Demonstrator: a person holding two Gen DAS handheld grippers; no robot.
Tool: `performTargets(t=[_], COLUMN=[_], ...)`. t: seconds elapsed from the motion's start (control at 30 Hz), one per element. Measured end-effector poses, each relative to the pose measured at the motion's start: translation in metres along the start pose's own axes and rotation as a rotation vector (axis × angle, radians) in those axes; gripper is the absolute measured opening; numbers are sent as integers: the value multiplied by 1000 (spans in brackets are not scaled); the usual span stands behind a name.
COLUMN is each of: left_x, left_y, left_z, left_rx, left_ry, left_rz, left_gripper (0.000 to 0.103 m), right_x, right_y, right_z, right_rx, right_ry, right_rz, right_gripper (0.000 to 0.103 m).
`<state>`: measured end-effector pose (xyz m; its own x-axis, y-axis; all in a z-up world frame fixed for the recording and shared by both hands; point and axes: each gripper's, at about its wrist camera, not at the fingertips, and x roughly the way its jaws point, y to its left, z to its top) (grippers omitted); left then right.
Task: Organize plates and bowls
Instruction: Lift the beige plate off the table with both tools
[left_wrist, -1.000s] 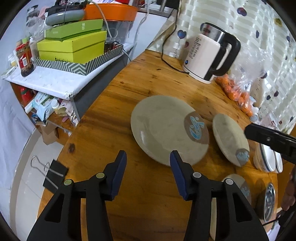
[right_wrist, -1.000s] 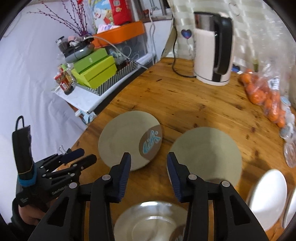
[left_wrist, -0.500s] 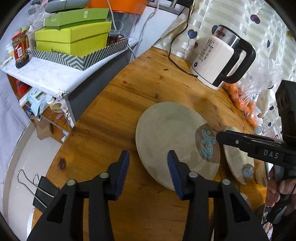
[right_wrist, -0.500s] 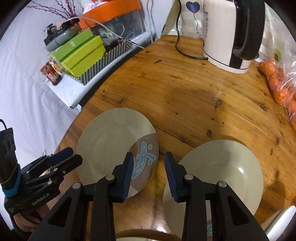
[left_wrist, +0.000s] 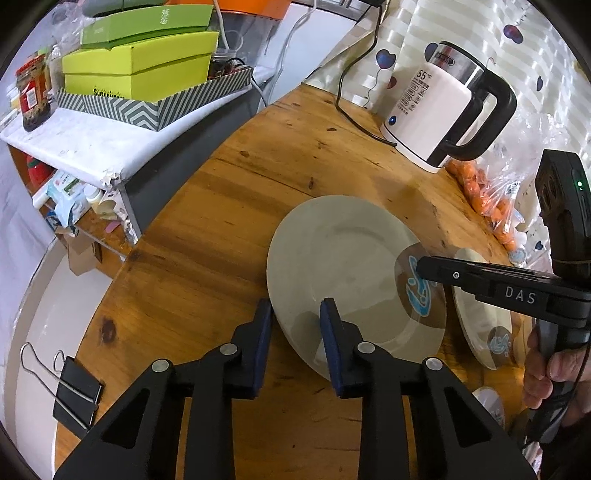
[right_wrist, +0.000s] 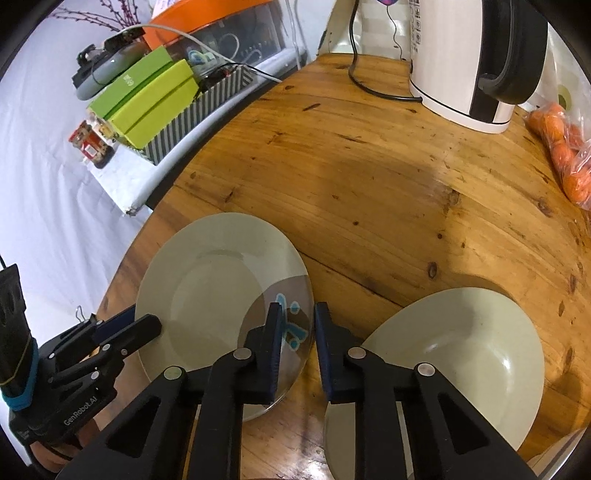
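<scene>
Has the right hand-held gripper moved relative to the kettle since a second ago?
Yes. The right hand-held gripper dropped toward the table, away from the kettle, its jaws closing over the plate rim.

Both grippers' fingers (left_wrist: 330, 332) narrower, astride plate (left_wrist: 343, 254).

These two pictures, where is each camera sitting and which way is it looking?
Left wrist view: on the left gripper, looking down along its fingers at the big plate; the right gripper and a hand show.
Right wrist view: on the right gripper, tilted down at the same plate's patterned edge; the left gripper shows.
Shared: the big plate, second plate, kettle, wooden table, green boxes.
</scene>
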<state>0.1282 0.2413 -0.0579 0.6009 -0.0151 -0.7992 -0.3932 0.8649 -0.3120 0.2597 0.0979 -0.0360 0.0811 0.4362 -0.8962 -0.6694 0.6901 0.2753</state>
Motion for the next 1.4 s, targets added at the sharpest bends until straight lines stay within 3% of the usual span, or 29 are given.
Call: performTargets(t=[0.5, 0.8, 1.1, 1.4], left_x=[-12, -38, -68, -78], left_y=[-3, -11, -40, -74], left_z=[0, -4, -30, -67], left_rx=[2, 18, 79, 154], left_ry=[-8, -27, -30, 15], left_rz=[11, 9, -24, -56], left_gripper=[26, 26, 26, 26], right_x=[-6, -32, -70, -103], right_y=[5, 15, 8, -5], right_z=[-1, -11, -60, -117], right_rx=[14, 11, 53, 105], right_ry=[-10, -41, -64, -73], right_rz=[1, -4, -27, -85], right_gripper=[17, 17, 17, 17])
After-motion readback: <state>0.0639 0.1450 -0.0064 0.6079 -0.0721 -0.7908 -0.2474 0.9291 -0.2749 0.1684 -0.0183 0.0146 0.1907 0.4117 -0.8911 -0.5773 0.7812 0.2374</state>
